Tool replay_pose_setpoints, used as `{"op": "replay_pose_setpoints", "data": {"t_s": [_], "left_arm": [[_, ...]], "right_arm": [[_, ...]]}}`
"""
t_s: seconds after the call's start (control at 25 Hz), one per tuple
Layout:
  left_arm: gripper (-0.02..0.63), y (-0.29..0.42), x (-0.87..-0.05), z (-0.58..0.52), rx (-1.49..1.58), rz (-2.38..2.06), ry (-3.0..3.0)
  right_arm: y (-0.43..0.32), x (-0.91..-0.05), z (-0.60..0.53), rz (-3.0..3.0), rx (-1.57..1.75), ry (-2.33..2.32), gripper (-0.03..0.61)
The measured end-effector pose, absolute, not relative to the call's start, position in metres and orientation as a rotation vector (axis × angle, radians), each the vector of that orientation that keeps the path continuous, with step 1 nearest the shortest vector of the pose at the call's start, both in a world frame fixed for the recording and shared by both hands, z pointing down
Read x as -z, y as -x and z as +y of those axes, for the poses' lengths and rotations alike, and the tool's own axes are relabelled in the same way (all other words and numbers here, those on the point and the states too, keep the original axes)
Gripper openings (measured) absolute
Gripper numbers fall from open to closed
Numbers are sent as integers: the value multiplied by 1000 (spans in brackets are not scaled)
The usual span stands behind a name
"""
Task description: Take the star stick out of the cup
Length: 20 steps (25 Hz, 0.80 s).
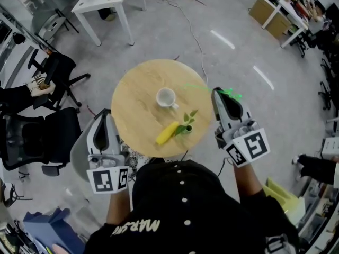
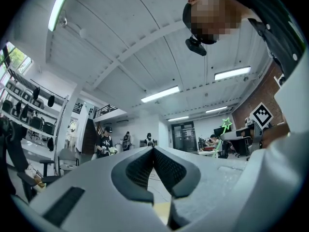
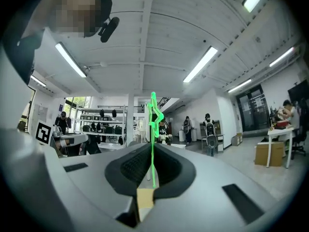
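The green star stick stands upright between the jaws of my right gripper, which is shut on its thin stem. From the head view that right gripper is held off the right edge of the round wooden table, with the green star beside its tips. A white cup sits near the table's middle with nothing sticking out of it. My left gripper hangs off the table's left edge. Its jaws meet with nothing between them in the left gripper view. Both grippers point upward at the ceiling.
A yellow banana-shaped toy and a green leafy sprig lie on the table's near side. Black office chairs stand to the left and a white desk at the back. A cable runs across the floor.
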<state>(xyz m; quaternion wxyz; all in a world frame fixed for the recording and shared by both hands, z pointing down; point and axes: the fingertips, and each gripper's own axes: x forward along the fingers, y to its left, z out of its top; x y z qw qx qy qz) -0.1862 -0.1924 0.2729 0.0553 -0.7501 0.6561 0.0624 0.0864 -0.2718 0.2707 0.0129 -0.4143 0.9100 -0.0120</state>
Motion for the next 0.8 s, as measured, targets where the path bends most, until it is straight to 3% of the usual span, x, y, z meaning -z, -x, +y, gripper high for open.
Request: {"op": "replay_pose_setpoints", "data": {"t_s": [0.8], "left_arm": [[-6, 169, -255, -179, -176, 1954, 2265]], "right_arm": [[-163, -244, -248, 2625, -174, 1550, 17]]}}
